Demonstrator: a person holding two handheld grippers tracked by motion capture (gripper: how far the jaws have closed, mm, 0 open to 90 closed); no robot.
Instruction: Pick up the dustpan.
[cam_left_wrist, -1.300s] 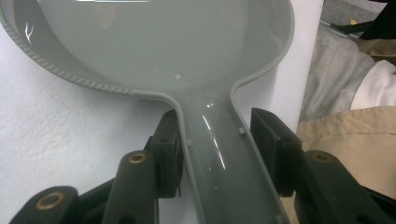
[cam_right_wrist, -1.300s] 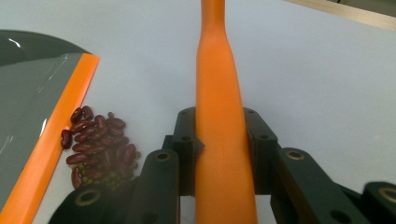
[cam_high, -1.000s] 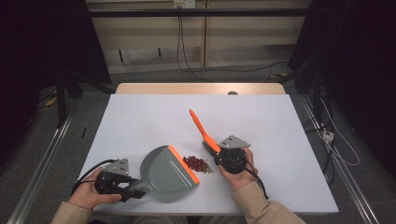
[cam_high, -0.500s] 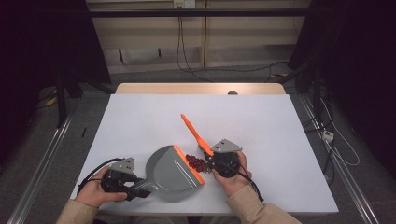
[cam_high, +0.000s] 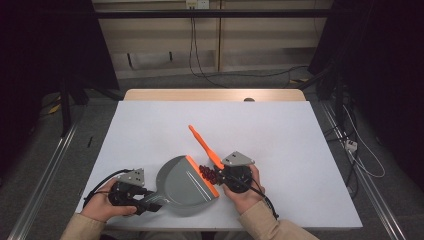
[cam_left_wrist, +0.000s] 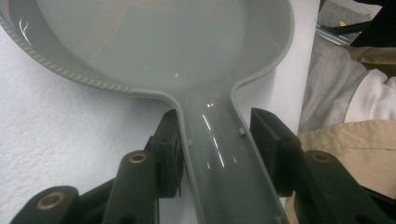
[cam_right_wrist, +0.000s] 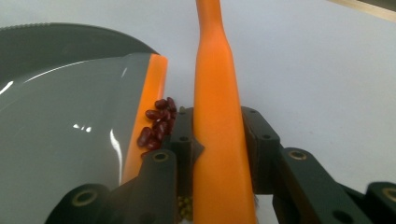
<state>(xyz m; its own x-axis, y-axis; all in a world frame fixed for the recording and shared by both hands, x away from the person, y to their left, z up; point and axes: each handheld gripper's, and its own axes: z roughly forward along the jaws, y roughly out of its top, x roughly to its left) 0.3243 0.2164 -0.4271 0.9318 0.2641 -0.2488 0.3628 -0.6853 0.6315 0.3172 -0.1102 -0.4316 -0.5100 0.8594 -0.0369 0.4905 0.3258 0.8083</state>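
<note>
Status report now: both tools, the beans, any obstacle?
Left tool shut on dustpan. Right tool shut on brush. Beans at dustpan lip. Nothing blocking.

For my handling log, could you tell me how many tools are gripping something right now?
2: the left tool clamps the grey dustpan by its handle at the table's near-left; the right tool clamps the orange brush beside it.

Dustpan: grey plastic dustpan with an orange rubber lip (cam_high: 182, 182), flat on the white table, handle toward the near-left corner.
Brush: orange plastic brush handle (cam_high: 202, 142), tilted up and away.
Beans: small dark-red kidney beans (cam_right_wrist: 156, 126) (a tight cluster), touching the orange lip.
</note>
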